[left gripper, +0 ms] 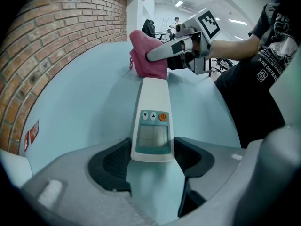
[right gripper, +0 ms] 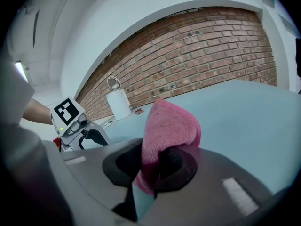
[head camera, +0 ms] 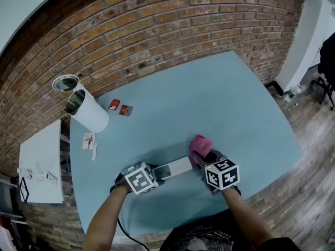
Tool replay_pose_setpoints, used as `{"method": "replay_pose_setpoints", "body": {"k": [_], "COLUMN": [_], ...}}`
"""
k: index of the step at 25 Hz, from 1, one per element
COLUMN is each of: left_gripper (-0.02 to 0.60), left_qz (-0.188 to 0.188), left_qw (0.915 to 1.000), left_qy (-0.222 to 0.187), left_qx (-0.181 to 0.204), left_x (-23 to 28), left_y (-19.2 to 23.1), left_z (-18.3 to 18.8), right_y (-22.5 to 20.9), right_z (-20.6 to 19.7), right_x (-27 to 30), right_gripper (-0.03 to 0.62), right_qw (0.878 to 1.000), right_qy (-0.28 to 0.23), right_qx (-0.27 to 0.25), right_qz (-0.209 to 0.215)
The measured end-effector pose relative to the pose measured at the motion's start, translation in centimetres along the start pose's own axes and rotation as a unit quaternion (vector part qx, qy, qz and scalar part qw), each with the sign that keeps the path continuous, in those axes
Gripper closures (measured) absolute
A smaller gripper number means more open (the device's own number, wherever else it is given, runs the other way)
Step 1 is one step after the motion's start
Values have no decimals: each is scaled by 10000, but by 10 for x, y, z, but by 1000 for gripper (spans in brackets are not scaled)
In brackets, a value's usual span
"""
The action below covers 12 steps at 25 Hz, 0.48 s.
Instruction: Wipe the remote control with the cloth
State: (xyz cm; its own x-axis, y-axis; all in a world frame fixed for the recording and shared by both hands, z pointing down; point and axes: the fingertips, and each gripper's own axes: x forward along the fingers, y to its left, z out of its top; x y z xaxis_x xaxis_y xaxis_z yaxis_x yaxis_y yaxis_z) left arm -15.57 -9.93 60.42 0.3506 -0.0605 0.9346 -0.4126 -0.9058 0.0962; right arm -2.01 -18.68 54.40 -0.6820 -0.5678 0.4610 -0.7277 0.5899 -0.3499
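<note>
The white remote control (head camera: 175, 168) lies on the light blue table (head camera: 225, 98), its small screen and orange button (left gripper: 162, 117) facing up. My left gripper (left gripper: 151, 157) is shut on its near end, one dark pad against each side. The remote's far end touches the pink cloth (left gripper: 148, 55). My right gripper (right gripper: 153, 166) is shut on that cloth (right gripper: 167, 131), which bunches up out of the jaws. In the head view, the left gripper (head camera: 157, 172) is at the remote's left end and the right gripper (head camera: 201, 158) with the cloth (head camera: 199, 144) at its right end.
A white cylindrical container (head camera: 86, 109) stands at the table's far left beside a round lid (head camera: 65, 82). Two small red packets (head camera: 120, 107) and a paper card (head camera: 89, 140) lie near it. A white side table (head camera: 39, 163) stands left; a brick wall (head camera: 157, 30) runs behind.
</note>
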Motion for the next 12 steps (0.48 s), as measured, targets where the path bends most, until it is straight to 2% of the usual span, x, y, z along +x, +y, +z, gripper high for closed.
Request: {"method": "replay_pose_setpoints", "body": {"k": [12], "left_gripper": [293], "left_qz": [-32], "left_qw": [10000], "left_qy": [55], "left_qx": [-42], "left_x": [-2], "left_y": [-2], "left_z": [0], "right_y": [10], "right_z": [-16], "right_x": [-23], "right_gripper": [531], "right_qw": [9999], "right_qy": [42], "right_qx": [10], "right_qz": [-113]}}
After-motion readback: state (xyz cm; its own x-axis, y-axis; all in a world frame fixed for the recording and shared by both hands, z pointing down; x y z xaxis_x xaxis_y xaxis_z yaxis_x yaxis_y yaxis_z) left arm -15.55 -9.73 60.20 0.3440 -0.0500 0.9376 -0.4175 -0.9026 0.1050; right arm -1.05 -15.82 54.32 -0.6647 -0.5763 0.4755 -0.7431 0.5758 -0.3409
